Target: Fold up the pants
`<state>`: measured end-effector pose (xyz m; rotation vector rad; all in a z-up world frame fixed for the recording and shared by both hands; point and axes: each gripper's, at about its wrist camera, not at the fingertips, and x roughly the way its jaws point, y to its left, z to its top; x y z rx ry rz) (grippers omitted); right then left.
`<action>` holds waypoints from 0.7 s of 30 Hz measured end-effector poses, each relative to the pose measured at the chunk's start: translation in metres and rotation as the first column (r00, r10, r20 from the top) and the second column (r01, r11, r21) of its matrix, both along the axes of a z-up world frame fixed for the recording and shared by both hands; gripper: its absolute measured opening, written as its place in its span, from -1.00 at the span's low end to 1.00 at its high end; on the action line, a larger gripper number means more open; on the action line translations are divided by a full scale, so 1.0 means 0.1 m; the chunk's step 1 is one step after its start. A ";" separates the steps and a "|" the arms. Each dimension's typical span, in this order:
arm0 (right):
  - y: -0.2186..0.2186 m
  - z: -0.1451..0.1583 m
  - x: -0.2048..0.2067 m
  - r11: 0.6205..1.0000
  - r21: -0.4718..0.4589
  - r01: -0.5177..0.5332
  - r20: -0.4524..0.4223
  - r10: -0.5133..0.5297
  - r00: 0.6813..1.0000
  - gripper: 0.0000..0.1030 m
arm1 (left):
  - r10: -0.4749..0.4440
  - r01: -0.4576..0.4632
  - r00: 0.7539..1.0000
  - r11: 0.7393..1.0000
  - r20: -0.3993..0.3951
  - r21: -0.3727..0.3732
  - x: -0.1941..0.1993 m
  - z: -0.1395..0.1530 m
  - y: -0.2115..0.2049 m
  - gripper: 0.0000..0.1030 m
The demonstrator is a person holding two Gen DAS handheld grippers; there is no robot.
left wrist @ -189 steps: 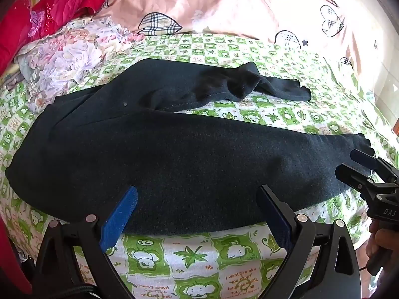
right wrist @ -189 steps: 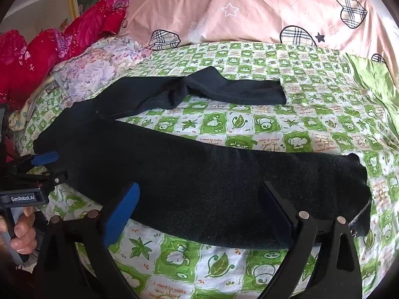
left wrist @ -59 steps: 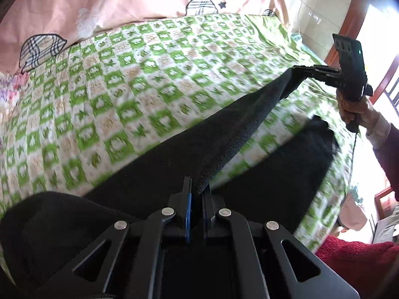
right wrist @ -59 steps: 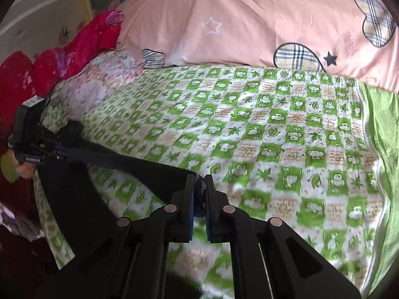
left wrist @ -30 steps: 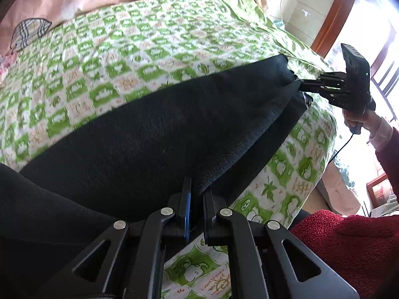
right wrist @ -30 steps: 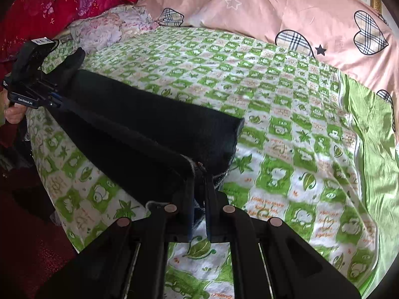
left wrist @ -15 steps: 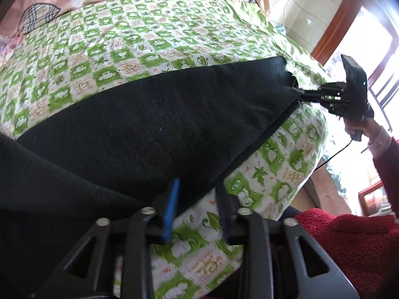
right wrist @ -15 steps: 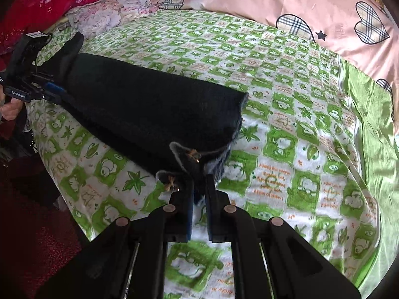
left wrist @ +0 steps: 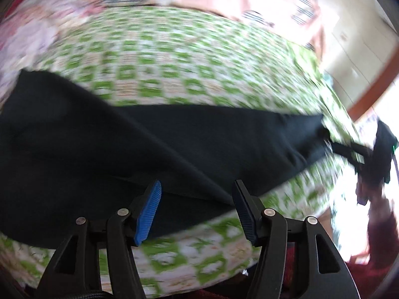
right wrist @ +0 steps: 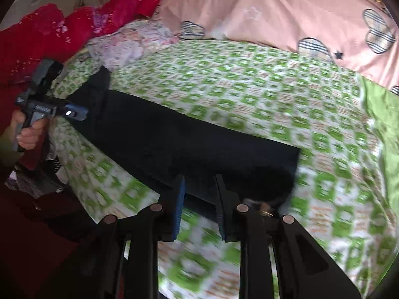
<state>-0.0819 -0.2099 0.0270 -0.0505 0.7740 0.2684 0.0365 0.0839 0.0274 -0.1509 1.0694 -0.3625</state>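
Observation:
The black pants (left wrist: 174,144) lie folded lengthwise, one leg over the other, along the near edge of the bed. My left gripper (left wrist: 197,184) hovers over the waist end. Its jaws are opening, and the blue pads (left wrist: 149,209) stand apart from the cloth beneath. In the right wrist view the pants (right wrist: 189,144) stretch from left to right. My right gripper (right wrist: 200,178) sits above the near edge at the cuff end. Its jaws are opening with a narrow gap and press on nothing. Each gripper shows in the other's view: the right gripper (left wrist: 349,152) and the left gripper (right wrist: 74,112).
A green and white checked sheet (right wrist: 249,94) covers the bed. A pink quilt with plaid hearts (right wrist: 286,12) lies at the back, with red clothing (right wrist: 74,25) and a floral cloth (right wrist: 129,47) at the left. The bed edge (left wrist: 199,269) runs just below my left gripper.
Both grippers were shut on the upper pant leg and have let it go. The jaws have parted and both have drawn back from the cloth, which now rests flat.

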 end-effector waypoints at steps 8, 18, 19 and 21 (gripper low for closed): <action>0.80 -0.13 0.49 0.984 0.085 -0.158 -0.005 0.159 0.987 -0.36 | 0.252 -0.248 0.958 0.968 -0.138 0.045 0.57 0.09 0.56 0.32; 1.75 -0.22 1.13 0.932 0.119 -0.342 -0.044 0.349 0.936 -0.33 | 0.359 -0.300 0.892 0.925 -0.275 0.233 1.62 0.13 0.86 0.32; 1.81 -0.26 1.21 0.929 0.127 -0.346 -0.059 0.356 0.933 -0.33 | 0.358 -0.285 0.889 0.920 -0.285 0.268 1.70 0.09 0.85 0.31; 1.91 -0.32 1.30 0.926 0.138 -0.353 -0.077 0.365 0.928 -0.33 | 0.361 -0.255 0.881 0.906 -0.305 0.337 1.80 -0.03 0.83 0.09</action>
